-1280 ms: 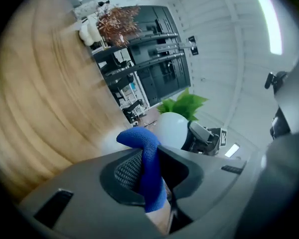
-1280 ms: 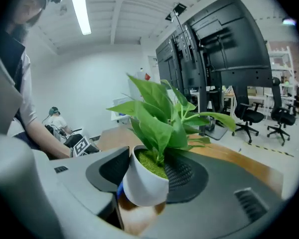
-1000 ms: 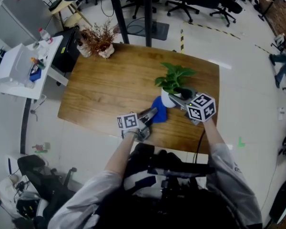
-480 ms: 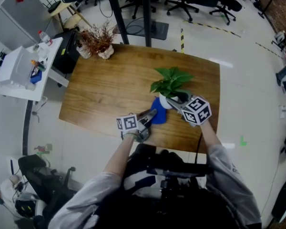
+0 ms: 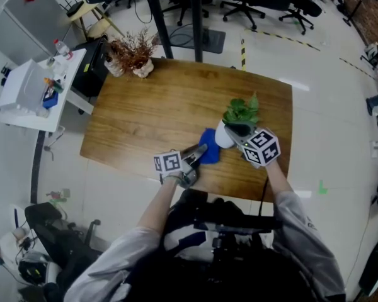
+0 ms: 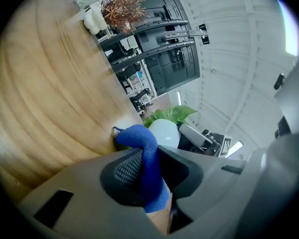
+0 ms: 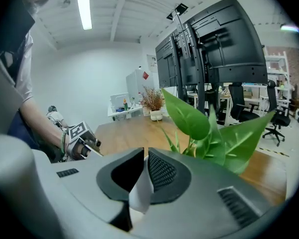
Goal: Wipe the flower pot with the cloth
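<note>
On the wooden table (image 5: 145,115), both grippers meet at the flower pot (image 5: 221,136), one gripping its rim and the other carrying the cloth (image 5: 208,151).
At the pot's top the right gripper (image 7: 145,166) is closing tight onto the thin white rim, which sits pinched between its two ribbed pads, and green leaves (image 7: 209,133) rise just beyond the jaws. Just beside the pot, on its near left in the head view, the left gripper (image 6: 150,169) is clamped on the blue cloth. A fold runs down between its pads, and a bunched end sticks out past the tips toward the pot's round white side. Whether cloth and pot touch cannot be told. Well apart from the pot, at the far left corner, stands a small white vessel of dry brown twigs (image 5: 133,48).
</note>
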{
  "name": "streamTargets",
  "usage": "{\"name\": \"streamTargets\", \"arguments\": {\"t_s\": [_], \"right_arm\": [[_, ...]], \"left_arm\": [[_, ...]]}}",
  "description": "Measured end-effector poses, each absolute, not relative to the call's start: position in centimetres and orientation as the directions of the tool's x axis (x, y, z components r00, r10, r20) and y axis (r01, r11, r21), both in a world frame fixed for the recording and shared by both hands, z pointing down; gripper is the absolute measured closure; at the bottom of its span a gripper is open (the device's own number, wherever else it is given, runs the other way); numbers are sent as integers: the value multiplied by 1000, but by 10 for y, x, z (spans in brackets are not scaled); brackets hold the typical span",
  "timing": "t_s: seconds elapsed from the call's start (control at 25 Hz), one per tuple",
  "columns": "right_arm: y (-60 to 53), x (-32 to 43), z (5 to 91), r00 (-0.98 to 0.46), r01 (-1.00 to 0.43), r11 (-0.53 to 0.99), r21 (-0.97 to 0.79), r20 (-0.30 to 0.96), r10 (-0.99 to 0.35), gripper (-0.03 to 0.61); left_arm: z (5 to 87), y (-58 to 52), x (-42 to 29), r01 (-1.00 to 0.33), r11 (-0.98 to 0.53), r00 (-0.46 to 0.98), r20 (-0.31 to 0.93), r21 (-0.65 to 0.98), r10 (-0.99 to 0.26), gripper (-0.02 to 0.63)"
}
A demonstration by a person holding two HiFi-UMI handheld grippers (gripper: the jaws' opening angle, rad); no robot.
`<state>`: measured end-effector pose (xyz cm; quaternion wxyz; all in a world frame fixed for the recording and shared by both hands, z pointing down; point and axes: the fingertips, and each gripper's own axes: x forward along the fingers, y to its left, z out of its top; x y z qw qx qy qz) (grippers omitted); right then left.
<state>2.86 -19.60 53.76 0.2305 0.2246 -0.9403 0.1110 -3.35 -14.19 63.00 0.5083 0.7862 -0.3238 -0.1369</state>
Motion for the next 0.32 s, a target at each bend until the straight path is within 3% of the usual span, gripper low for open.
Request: {"name": "streamTargets", "arguments": {"t_s": [0.16, 0.32], "right_arm": [[-195, 28, 539, -792, -471, 876, -102, 486, -369, 541], [-195, 27, 537, -792, -468, 878, -96, 486, -369, 541]], "left_arm": [[638, -139, -41, -391, -224, 732, 154, 893, -664, 546], [630, -141, -38, -354, -269, 746, 97, 896, -659, 546]]}}
